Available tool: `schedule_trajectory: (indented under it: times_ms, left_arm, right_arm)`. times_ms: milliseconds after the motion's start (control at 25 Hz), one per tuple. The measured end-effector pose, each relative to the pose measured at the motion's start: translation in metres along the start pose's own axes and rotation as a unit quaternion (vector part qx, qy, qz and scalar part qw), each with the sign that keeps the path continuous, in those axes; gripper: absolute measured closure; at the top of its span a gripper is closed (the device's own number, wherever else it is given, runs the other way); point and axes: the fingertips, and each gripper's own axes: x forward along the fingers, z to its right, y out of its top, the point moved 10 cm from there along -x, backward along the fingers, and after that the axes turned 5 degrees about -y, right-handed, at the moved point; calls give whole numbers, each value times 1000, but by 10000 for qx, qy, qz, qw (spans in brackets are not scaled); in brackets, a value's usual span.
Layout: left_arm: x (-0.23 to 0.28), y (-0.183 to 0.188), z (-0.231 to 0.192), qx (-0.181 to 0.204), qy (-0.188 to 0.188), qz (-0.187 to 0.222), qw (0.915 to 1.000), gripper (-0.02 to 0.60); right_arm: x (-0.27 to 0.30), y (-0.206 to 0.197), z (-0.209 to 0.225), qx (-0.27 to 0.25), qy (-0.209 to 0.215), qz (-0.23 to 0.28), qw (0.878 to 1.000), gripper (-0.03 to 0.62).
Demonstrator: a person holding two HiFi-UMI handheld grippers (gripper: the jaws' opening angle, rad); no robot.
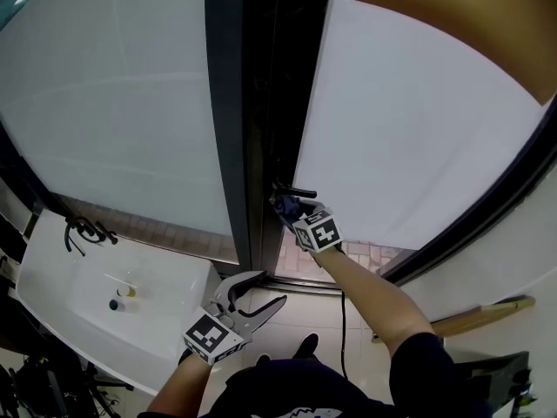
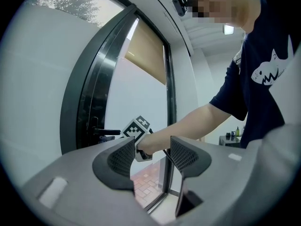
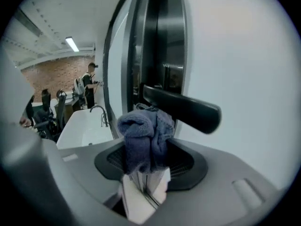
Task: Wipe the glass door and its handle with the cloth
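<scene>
The glass door (image 1: 418, 120) is frosted white with a dark frame (image 1: 265, 120). Its black lever handle (image 3: 181, 106) juts out over my right gripper (image 3: 150, 154), which is shut on a bunched blue-grey cloth (image 3: 143, 135). The cloth's top sits just under and against the handle's near side. In the head view the right gripper (image 1: 300, 219) is at the handle (image 1: 296, 192) with the cloth (image 1: 285, 205) below it. My left gripper (image 1: 252, 299) hangs low, away from the door, open and empty; in its own view the jaws (image 2: 151, 157) frame the right arm and handle (image 2: 106, 132).
A white sink (image 1: 104, 290) with a black tap (image 1: 83, 232) stands at lower left. A second frosted pane (image 1: 113, 94) lies left of the frame. A brown blind (image 1: 470, 16) covers the door's top. Tiled floor shows beyond the threshold (image 1: 296, 268).
</scene>
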Motion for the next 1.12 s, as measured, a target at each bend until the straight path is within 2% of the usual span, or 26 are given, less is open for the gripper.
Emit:
schedule_trajectory:
  times_ms: [120,280,360,680,960,1120]
  left_arm:
    - [-4,0,-1,-37,112,-35,9999,350]
    - [-8,1,-4,-56,236,-24,9997,350]
    - [-9,-1,-7,-78,290,-19,9995,348]
    - [-2,-1,-9,-97,285,-26,9995,348]
    - [-2,-7,-8,-63,221,-10,9997,348]
    - [-2,-5,-11,-68,246,3,9997,350]
  right_arm:
    - [16,15,-2,675,5,250,9974,391]
    - [29,22,3,1815,71,631,9813,391]
    - [34,20,5,2141,96,687,9744,389]
    - [38,16,11,1963,175,461,9793,389]
    - [33,-26,27,2233,-109,-64,9747,396]
    - [25,-13,22,2526,355,497,9656,398]
